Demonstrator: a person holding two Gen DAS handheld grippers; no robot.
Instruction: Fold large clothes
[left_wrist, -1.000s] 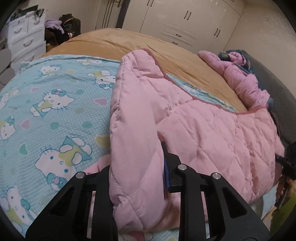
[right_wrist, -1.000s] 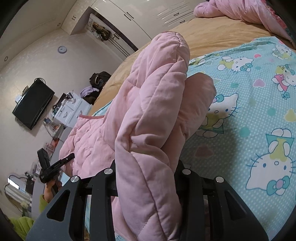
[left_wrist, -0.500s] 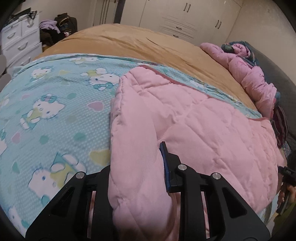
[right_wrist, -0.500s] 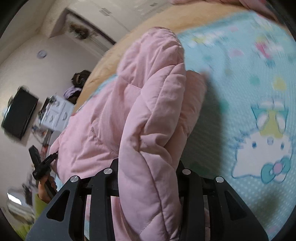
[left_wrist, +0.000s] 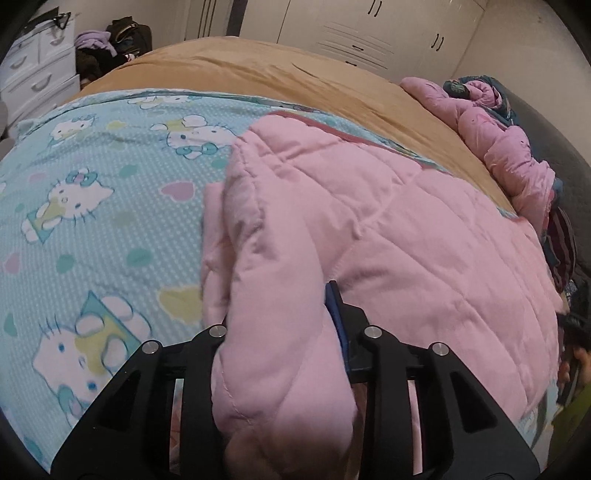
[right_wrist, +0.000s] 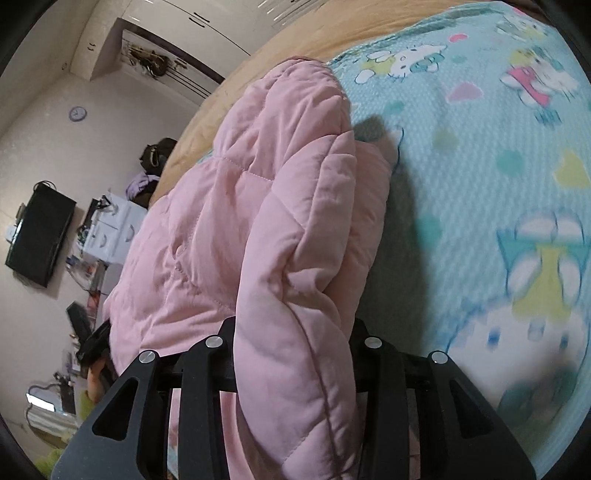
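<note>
As L fingers (left_wrist: 280, 332) open | R fingers (right_wrist: 291, 343) clamp pink quilt (left_wrist: 388, 229) | both on it

Left wrist view: camera sits just behind the left gripper (left_wrist: 280, 343), looking forward and down along its fingers across the bed (left_wrist: 280, 62) toward the white wardrobes (left_wrist: 354, 40), very close to the pink quilted garment (left_wrist: 388, 229). Right wrist view: same close, downward set-up behind the right gripper (right_wrist: 291, 354), rolled, facing the wall-mounted TV (right_wrist: 37, 240). Shared: pink quilted garment, cartoon-cat bedsheet (left_wrist: 92, 192), tan bedcover, white drawer unit (left_wrist: 37, 74).
</note>
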